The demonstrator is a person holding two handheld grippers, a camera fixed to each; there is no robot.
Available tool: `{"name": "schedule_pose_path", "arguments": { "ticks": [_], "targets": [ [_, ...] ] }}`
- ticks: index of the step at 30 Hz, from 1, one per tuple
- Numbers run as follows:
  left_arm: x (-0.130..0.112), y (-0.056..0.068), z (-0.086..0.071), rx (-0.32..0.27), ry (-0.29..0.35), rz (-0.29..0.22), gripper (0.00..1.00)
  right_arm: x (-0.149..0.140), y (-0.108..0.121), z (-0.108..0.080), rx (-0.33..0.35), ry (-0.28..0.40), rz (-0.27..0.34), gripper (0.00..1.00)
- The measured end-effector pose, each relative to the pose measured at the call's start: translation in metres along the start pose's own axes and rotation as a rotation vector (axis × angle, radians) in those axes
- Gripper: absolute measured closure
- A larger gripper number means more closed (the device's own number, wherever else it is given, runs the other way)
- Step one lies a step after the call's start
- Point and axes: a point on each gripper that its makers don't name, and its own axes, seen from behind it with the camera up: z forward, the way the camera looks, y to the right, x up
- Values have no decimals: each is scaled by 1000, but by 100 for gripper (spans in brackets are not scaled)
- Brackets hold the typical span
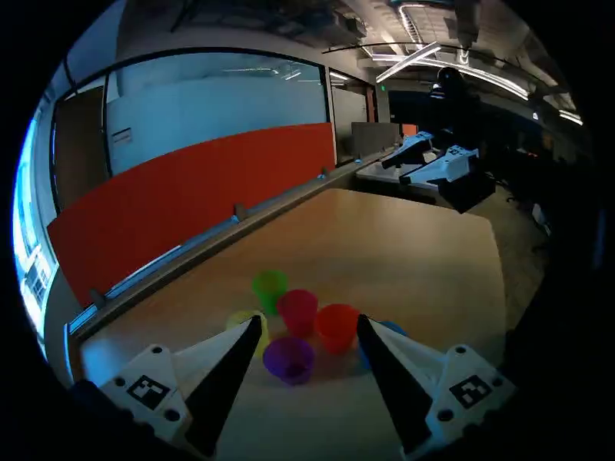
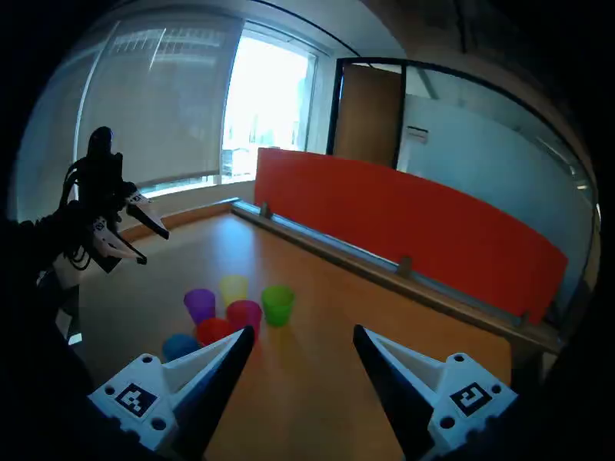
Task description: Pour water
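Observation:
Several small coloured cups stand bunched on the wooden table (image 1: 415, 253): green (image 1: 270, 286), pink (image 1: 298, 309), red (image 1: 337, 326), yellow (image 1: 247, 319), purple (image 1: 289, 358) and blue (image 1: 392, 329), the last partly hidden by a finger. My left gripper (image 1: 307, 319) hangs open just before them, empty. In the right gripper view the same cluster shows: purple (image 2: 200, 303), yellow (image 2: 234, 288), green (image 2: 277, 303), pink (image 2: 244, 313), red (image 2: 213, 330), blue (image 2: 180, 346). My right gripper (image 2: 304, 329) is open and empty, a little short of the cups. Each gripper shows far off in the other's view (image 1: 392, 173), (image 2: 156, 250).
An orange divider panel (image 1: 192, 192) with a metal rail runs along the table's far edge. A bright window (image 2: 265, 107) and a wooden door (image 2: 367, 115) lie beyond. A dark-sleeved hand (image 2: 54, 238) holds the left gripper. Bare tabletop (image 2: 330, 307) surrounds the cups.

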Motion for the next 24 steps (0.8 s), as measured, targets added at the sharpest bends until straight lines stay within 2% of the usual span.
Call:
{"name": "schedule_pose_path", "arguments": {
  "ticks": [12,24],
  "targets": [
    [-32,35,15,-133,-94,47,8,-6,1,9,10,-10,2,0],
    [-59,55,33,-187,-164,73,8,-14,6,14,10,-17,7,0]
  ]
}}
